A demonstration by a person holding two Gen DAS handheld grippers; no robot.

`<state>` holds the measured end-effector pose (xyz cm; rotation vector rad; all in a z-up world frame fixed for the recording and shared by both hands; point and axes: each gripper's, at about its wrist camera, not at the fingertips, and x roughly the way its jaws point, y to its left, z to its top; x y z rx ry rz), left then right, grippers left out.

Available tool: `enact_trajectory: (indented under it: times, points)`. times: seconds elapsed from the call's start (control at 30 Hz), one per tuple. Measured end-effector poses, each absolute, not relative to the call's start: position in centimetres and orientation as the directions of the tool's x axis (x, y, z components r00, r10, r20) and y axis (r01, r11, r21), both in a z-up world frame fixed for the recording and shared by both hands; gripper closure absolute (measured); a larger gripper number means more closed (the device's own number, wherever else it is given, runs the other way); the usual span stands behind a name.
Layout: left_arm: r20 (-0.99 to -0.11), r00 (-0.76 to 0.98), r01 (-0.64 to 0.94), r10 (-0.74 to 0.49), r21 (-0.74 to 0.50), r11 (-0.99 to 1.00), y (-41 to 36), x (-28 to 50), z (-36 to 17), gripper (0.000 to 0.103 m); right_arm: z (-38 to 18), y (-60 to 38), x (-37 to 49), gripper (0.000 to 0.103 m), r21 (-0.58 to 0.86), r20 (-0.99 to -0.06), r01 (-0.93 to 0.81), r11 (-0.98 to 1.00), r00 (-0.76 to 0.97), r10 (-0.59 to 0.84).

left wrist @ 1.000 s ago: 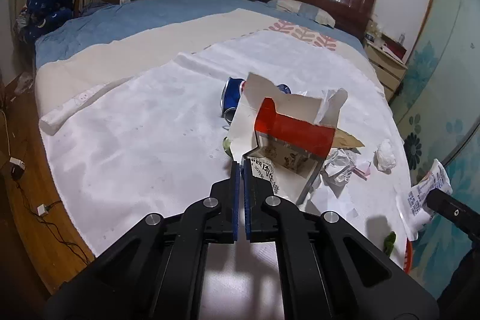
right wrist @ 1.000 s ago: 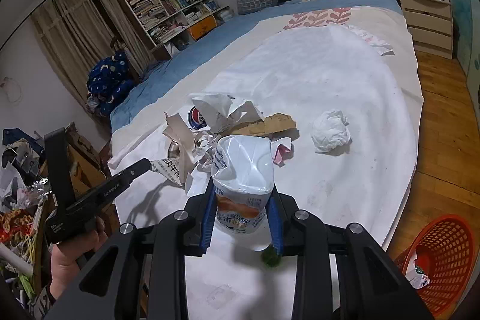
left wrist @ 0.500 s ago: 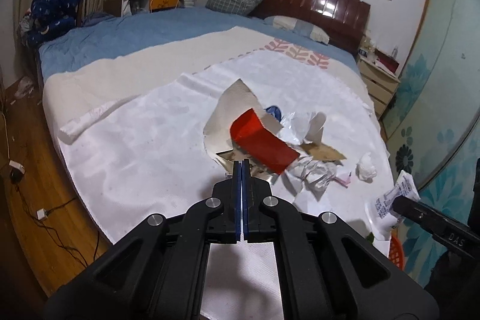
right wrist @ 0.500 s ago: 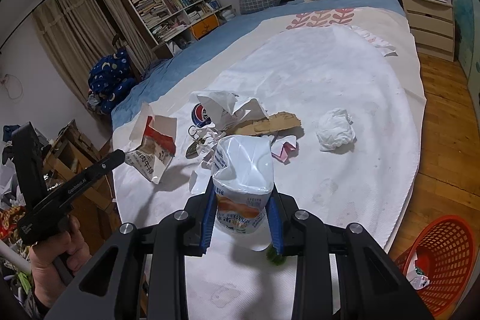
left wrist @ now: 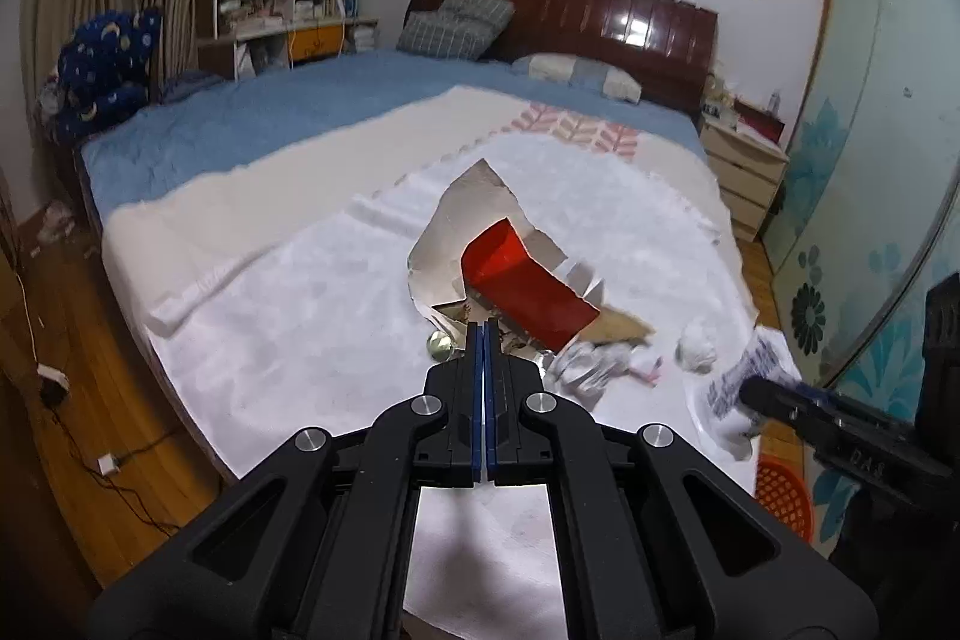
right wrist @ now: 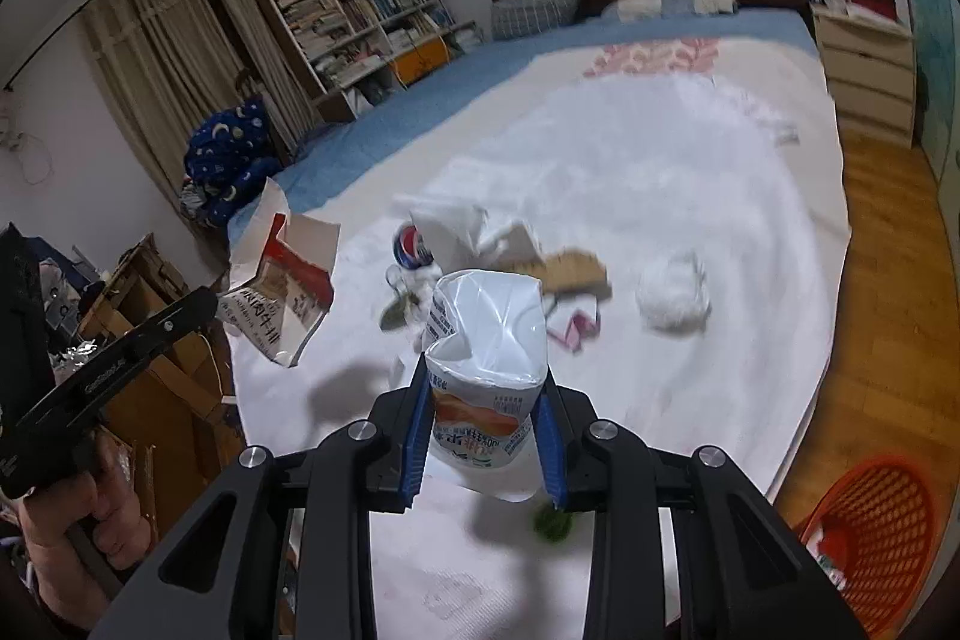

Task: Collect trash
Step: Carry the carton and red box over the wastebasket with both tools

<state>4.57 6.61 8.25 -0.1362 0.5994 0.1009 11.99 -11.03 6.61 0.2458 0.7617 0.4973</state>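
Torn red-and-white carton (right wrist: pixel 282 289) now lifted clear of white sheet (left wrist: pixel 288 316), hanging from clenched left gripper (left wrist: pixel 483 334). Pouch (right wrist: pixel 489 340) grasped by right gripper (right wrist: pixel 486 436), raised slightly. Both ready for orange basket (right wrist: pixel 882 520); can (right wrist: pixel 411 247), tissue wad (right wrist: pixel 672 295) left on bed.

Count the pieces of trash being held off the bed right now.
2. A torn red and white box hangs from the left tool. A white plastic pouch sits clamped in the right tool. More trash lies on the bed.
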Motion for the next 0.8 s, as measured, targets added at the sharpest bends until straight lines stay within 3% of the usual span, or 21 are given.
enact_trajectory:
  times: [0.27, 0.47, 0.63, 0.8]
  points:
    - [-0.46, 0.888, -0.028, 0.005, -0.042, 0.999, 0.0, 2.4, 15.6, 0.103, 15.7, -19.7, 7.8, 0.072, 0.316, -0.467, -0.346, 0.883, 0.754, 0.462]
    - [-0.474, 0.873, 0.117, -0.113, -0.021, 0.993, -8.9, 3.2, 16.8, 0.103, 18.6, -30.0, 4.7, 0.072, 0.288, -0.435, -0.233, 0.929, 0.832, 0.343]
    - [-0.547, 0.8, 0.271, -0.245, -0.033, 0.962, -18.1, 5.6, 13.2, 0.103, 14.7, -38.5, 3.1, 0.072, 0.299, -0.502, -0.092, 0.95, 0.831, 0.239]
    - [-0.642, 0.686, 0.421, -0.342, -0.033, 0.907, -26.6, 7.8, 5.9, 0.103, 5.0, -45.4, 2.8, 0.072, 0.316, -0.63, 0.052, 0.947, 0.758, 0.169]
